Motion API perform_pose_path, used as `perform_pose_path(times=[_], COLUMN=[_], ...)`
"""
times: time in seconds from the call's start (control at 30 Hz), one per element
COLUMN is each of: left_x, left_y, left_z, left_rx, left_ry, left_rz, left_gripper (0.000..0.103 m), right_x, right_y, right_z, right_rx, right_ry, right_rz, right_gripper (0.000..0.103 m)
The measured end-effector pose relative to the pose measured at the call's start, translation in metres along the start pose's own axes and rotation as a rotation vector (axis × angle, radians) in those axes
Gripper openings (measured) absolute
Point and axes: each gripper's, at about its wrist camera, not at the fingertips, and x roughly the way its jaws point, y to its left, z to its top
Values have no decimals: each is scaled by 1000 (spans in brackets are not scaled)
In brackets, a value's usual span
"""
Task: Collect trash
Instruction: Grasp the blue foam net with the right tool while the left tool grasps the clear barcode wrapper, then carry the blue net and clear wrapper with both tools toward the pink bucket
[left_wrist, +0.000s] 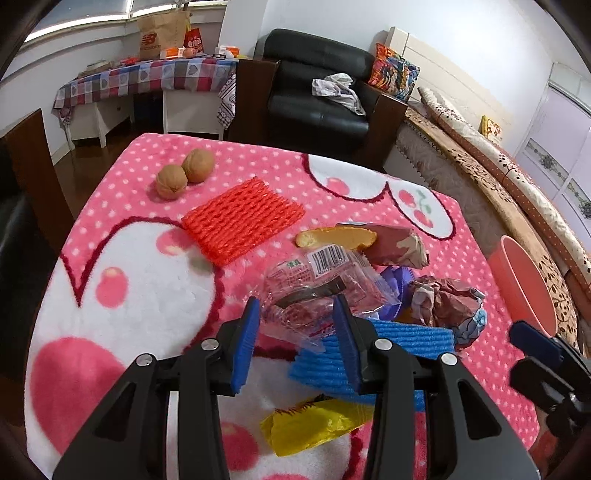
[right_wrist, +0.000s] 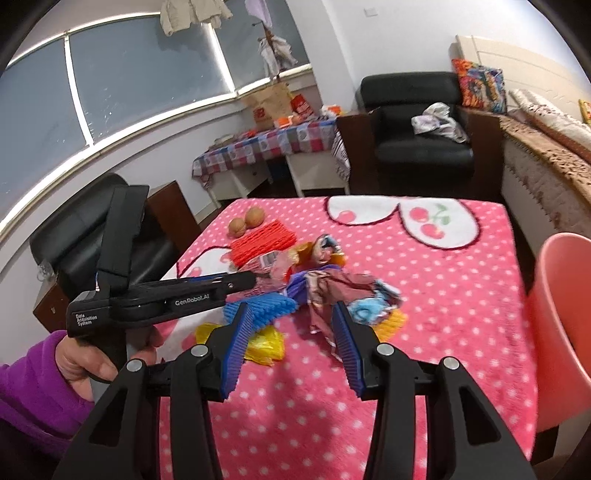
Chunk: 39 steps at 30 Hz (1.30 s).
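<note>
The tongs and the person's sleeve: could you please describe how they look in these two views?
Both tongs, left and right, have glossy black plastic linkages with silver rivets and ribbed blue pads. The left unit's black body carries white "GenRobot.AI" and "Data Acquisition System" lettering. The person wears a purple fleece sleeve.

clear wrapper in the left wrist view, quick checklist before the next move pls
1. Left hand-held gripper open with room for the clear wrapper: ok, its fingers stand apart on either side of it.
2. Pads pressing on the wrapper: not ok, no grip yet.
3. Only the wrapper between the fingers: cannot tell, the blue foam net lies right under it and may get caught.
4. Right hand-held gripper free: ok, open and empty, aimed at the crumpled paper.
5. Bin within view: ok, at the table's right edge.
6. Walnuts out of the way: ok, far corner, apart from the pile.
</note>
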Motion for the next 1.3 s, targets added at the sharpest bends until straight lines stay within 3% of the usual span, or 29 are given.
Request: perform_pose_path(times=[0.13, 0.3, 0.4, 0.6, 0.67, 0.73, 0.83, 0.93, 1.3], left_x=[1, 2, -2, -10, -13, -17, -21, -27, -46], left_y=[4, 4, 5, 4, 3, 3, 1, -2, -22], left_z=[0, -2, -1, -1, -1, 0, 3, 7, 20], left_rx=[-10, -3, -12, -2, 2, 4, 12, 24, 65], left_ry=[5, -5, -19, -40, -48, -57, -70, -83, -140], left_rz=[-19, -27, -43, -66, -77, -93, -109, -123, -148], left_gripper=[41, 29, 21, 16, 16, 16, 15, 15, 15], right_x=[16, 28, 37, 53, 57, 61, 64, 57, 2], right_y=[3, 4, 6, 10, 10, 10, 9, 8, 1], right_z=[1, -2, -4, -5, -7, -9, -12, -11, -8], right_rx=[5, 39, 34, 39, 42, 45, 53, 66, 55], right_ry=[46, 97, 125, 167, 183, 200, 206, 178, 63], right_rz=[35, 88, 85, 79, 67, 56, 32, 25, -23], right_gripper=[49, 53, 53, 52, 48, 38, 14, 6, 5])
